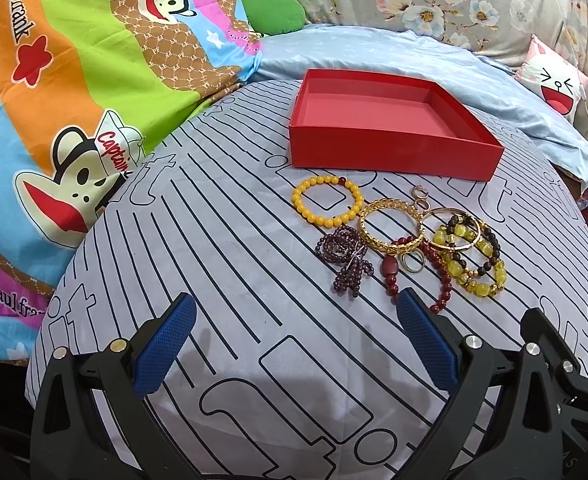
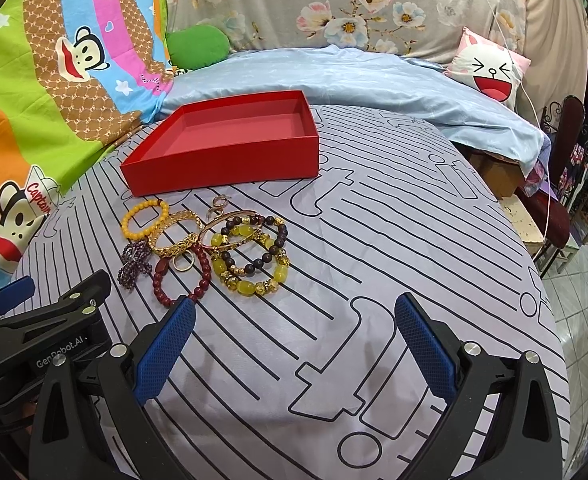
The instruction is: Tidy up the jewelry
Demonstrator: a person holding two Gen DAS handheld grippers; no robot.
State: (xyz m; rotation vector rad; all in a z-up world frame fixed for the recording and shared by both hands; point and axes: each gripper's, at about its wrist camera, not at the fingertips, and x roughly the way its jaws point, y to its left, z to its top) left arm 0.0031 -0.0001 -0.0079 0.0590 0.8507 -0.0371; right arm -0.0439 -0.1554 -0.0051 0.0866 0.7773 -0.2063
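On the grey striped cloth (image 1: 222, 240), the left gripper (image 1: 294, 344) hovers with its blue pads wide apart, holding nothing. Just ahead lies the jewelry cluster: a yellow bead bracelet (image 1: 327, 200), a purple bead strand (image 1: 344, 256) bunched below it, a gold bangle (image 1: 391, 225), a dark red bead bracelet (image 1: 434, 276), what looks like a small ring (image 1: 413, 263), and a yellow-and-black bead bracelet (image 1: 472, 258). Behind them sits the red box (image 1: 394, 160), open and empty. To the right, the right gripper (image 2: 294, 344) also stands open, its left pad touching or just beside the red beads.
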